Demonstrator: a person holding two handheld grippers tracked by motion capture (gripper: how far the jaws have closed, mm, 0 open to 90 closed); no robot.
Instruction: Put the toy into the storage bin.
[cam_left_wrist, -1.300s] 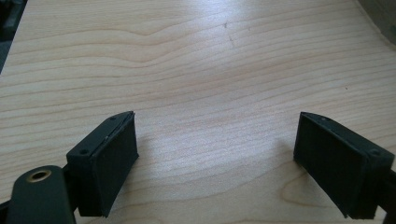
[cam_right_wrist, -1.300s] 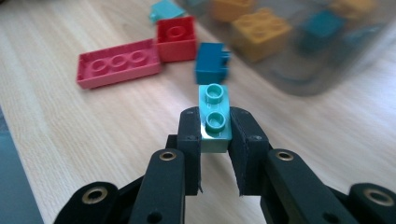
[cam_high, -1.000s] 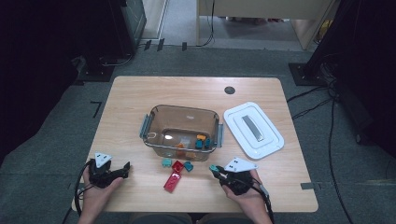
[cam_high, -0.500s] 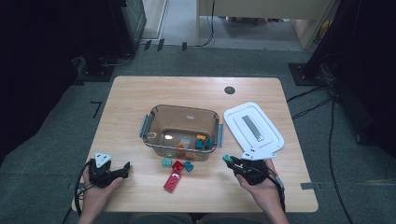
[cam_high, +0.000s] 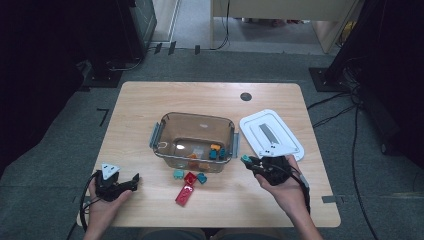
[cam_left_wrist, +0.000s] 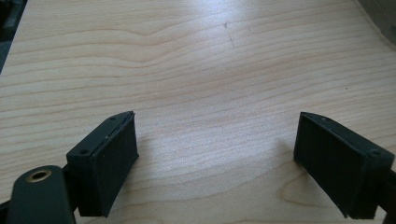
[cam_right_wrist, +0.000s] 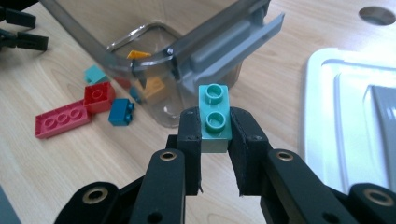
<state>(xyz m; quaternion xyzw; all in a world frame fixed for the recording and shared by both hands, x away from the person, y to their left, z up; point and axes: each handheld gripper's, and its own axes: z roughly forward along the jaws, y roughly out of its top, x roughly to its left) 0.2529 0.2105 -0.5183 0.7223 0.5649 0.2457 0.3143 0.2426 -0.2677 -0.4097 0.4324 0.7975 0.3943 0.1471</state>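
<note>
We are lifting the right hand-held gripper (cam_right_wrist: 215, 154) rightward since before, clamping a teal brick (cam_right_wrist: 215, 119), near the container (cam_high: 195, 137), left hand-held gripper (cam_left_wrist: 217, 163) resting apart, no readable writing.

I saw my left tool (cam_high: 134, 181) and right tool (cam_high: 248, 160) were black, with brass-ringed screw holes, trailing cables; the left carried a grey three-cornered plate (cam_high: 110, 169). Forearms were bare.

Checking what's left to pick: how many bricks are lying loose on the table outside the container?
4: a long red brick, a square red brick, a teal brick and a blue brick, clustered before the container. None seem hidden.
</note>
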